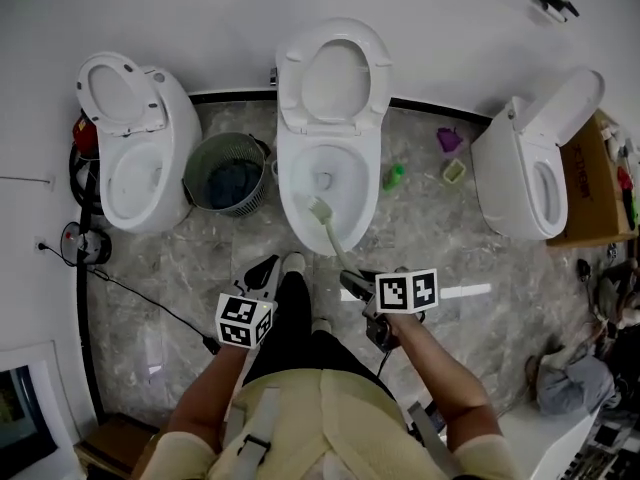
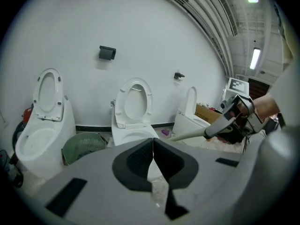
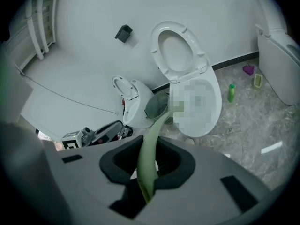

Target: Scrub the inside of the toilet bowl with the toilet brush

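Person's torso (image 1: 300, 408) fills bottom of head view. Ahead, right hand-held gripper (image 1: 352, 280) carries toilet brush (image 1: 322, 214), whose head sits low inside the middle toilet bowl (image 1: 350, 163), near its front wall.

Left gripper view: left hand-held gripper (image 2: 153, 143) pressed together, nothing between, idle.

Right gripper view: jaws pinch the pale green handle (image 3: 149, 139).

Judgement: scrubbing under way. Most of the bowl probably remains.

No readable text, label, brand, number or sign shows in any view.
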`<state>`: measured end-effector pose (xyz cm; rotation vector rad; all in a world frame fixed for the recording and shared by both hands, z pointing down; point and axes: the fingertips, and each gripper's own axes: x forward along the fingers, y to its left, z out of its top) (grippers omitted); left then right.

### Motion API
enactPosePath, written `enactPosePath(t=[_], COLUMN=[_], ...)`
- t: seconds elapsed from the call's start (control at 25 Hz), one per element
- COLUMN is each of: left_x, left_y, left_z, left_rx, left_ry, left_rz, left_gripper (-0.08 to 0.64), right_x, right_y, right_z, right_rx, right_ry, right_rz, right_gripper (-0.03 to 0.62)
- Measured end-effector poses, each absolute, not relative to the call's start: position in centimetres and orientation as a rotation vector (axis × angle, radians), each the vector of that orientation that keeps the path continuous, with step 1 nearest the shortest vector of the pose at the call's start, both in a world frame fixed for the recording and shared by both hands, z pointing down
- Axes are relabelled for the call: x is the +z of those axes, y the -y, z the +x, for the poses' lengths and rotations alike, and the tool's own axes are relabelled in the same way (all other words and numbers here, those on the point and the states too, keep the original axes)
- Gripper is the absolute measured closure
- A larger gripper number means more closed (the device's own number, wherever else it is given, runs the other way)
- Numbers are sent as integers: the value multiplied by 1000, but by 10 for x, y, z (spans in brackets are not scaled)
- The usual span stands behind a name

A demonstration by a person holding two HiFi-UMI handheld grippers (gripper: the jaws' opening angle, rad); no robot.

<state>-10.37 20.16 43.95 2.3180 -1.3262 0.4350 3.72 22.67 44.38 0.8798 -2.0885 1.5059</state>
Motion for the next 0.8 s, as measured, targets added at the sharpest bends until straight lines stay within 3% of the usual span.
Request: enactPosePath(t=[0.8], left_x=[525], left_y=[-34], left_z=[-122], left_rx=[623], left_ry=[1078], left_rz=[2374], left_gripper=[546], right_x=[566], right_y=[-85], right_z=[4], right_rx=[1692], right_ry=[1786], right_rz=[1023], right_gripper=[509])
